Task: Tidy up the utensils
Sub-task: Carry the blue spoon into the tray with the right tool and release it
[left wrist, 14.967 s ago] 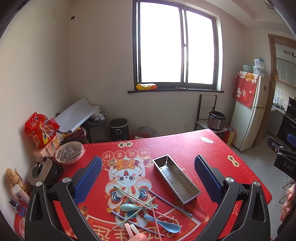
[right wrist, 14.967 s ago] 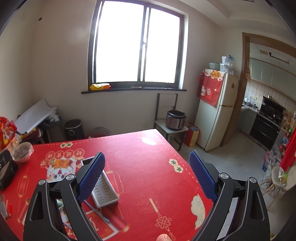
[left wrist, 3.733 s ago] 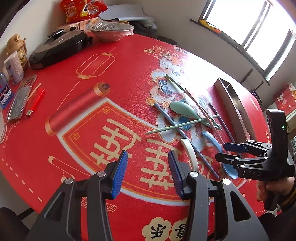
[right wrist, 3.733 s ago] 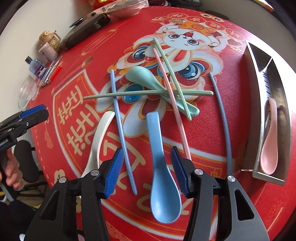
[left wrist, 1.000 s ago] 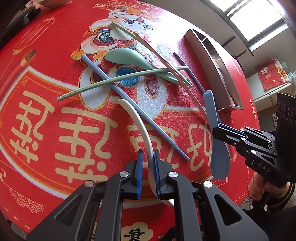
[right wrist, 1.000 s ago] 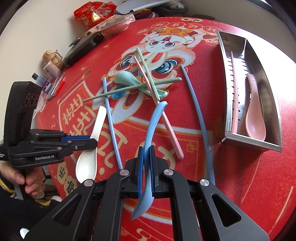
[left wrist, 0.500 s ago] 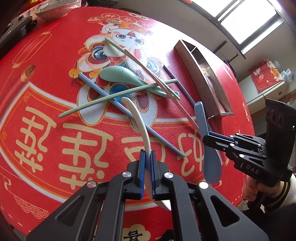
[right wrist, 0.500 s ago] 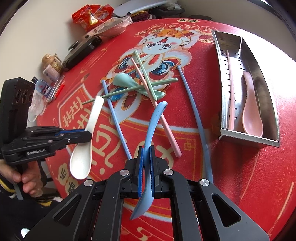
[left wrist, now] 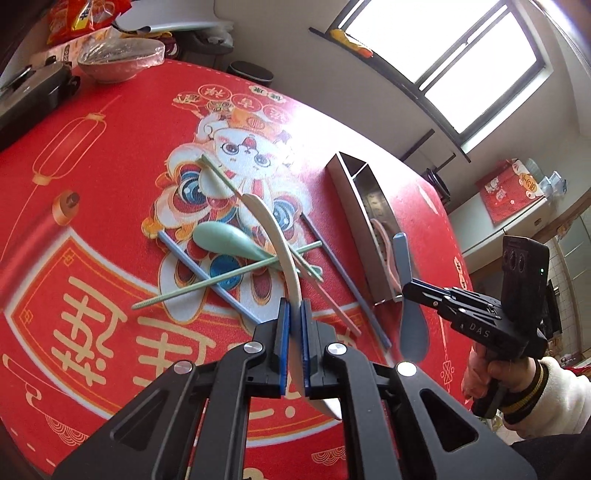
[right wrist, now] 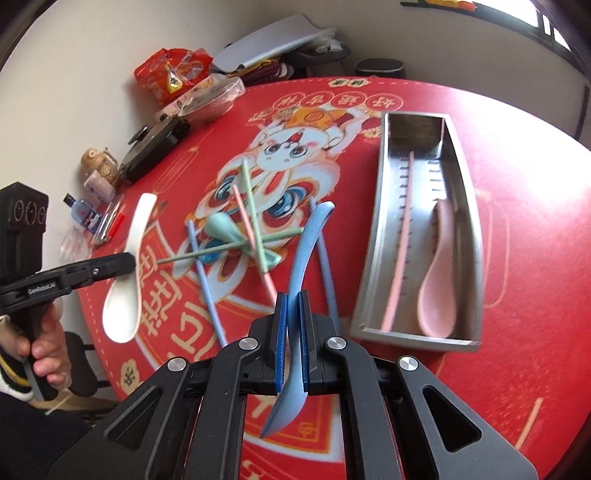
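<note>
My left gripper [left wrist: 294, 314] is shut on a white spoon [left wrist: 275, 236] and holds it above the red table mat; it also shows in the right wrist view [right wrist: 129, 266]. My right gripper [right wrist: 291, 306] is shut on a blue spoon [right wrist: 308, 243], lifted near the steel tray [right wrist: 469, 206]; the spoon also shows in the left wrist view [left wrist: 410, 299]. The tray holds a pink spoon [right wrist: 439, 266] and a pink chopstick [right wrist: 400, 240]. On the mat lie a green spoon [left wrist: 225, 242], green chopsticks [left wrist: 221, 277], blue chopsticks [left wrist: 207, 269] and a pink chopstick [right wrist: 253, 240].
A covered bowl [left wrist: 120, 59], a black appliance [left wrist: 33, 92] and snack bags [left wrist: 81, 14] sit at the mat's far left edge. Small bottles and pens [right wrist: 92, 218] lie by the left edge in the right wrist view.
Both grippers have risen and tilted up with their spoons. The right gripper has moved closer to the steel tray. The left gripper carries the white spoon over the utensil pile.
</note>
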The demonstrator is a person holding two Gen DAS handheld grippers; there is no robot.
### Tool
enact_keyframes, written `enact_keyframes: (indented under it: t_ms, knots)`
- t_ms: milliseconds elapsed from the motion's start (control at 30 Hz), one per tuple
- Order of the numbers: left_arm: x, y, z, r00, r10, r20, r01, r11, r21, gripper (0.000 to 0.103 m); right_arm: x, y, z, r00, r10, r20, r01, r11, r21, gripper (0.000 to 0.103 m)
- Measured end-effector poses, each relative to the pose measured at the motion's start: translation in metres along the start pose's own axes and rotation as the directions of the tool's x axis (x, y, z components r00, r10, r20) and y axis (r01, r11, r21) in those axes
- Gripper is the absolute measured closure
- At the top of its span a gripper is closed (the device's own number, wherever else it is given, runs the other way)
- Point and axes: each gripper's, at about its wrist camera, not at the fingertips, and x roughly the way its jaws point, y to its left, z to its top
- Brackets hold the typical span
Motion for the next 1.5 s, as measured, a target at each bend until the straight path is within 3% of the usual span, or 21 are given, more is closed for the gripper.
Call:
enact_keyframes:
  t_ms: [167,333,600,933,1200,1400,1433,1467,1500]
  knots:
    - [-0.01,-0.006,0.011,0.999,-0.012,0.043,0.012,1.0,-0.012,0.097,-0.002,-0.043,0.034,0.992,-0.122,0.012,0.122,0.992,-0.035,0.097]
    - [-0.013,-0.004,0.009,0.999,0.002,0.046,-0.001,1.0,-0.024,0.097,0.017,-0.07,0.053,0.983,-0.183,-0.013,0.182,0.981,-0.064,0.097]
    - [-0.016,0.005,0.004,0.998,0.027,0.05,-0.024,0.998,-0.059,0.098,0.048,-0.08,0.054,0.98,-0.183,-0.078,0.181,0.983,-0.032,0.097]
    - [-0.017,0.005,0.002,0.999,0.027,0.045,-0.024,0.997,-0.067,0.097,0.057,-0.086,0.049,0.975,-0.182,-0.13,0.182,0.983,-0.008,0.095]
    - [-0.015,0.0,0.003,0.999,0.015,0.038,-0.013,0.999,-0.048,0.097,0.05,-0.084,0.05,0.97,-0.215,-0.116,0.215,0.976,-0.017,0.095]
    - [-0.009,-0.011,0.006,1.0,-0.011,0.021,0.011,1.0,-0.025,0.098,0.023,-0.082,0.047,0.973,-0.227,-0.046,0.229,0.973,0.028,0.094]
    - [-0.007,-0.014,0.008,1.0,-0.016,0.017,0.017,1.0,-0.017,0.097,0.018,-0.082,0.046,0.974,-0.225,-0.036,0.227,0.973,0.042,0.093]
    - [-0.004,-0.018,0.009,1.0,-0.022,0.013,0.022,1.0,-0.008,0.097,0.014,-0.083,0.043,0.974,-0.224,-0.029,0.225,0.973,0.058,0.085]
    - [-0.001,-0.023,0.01,1.0,-0.029,0.007,0.029,1.0,0.003,0.097,0.009,-0.083,0.041,0.974,-0.225,-0.02,0.226,0.971,0.073,0.067]
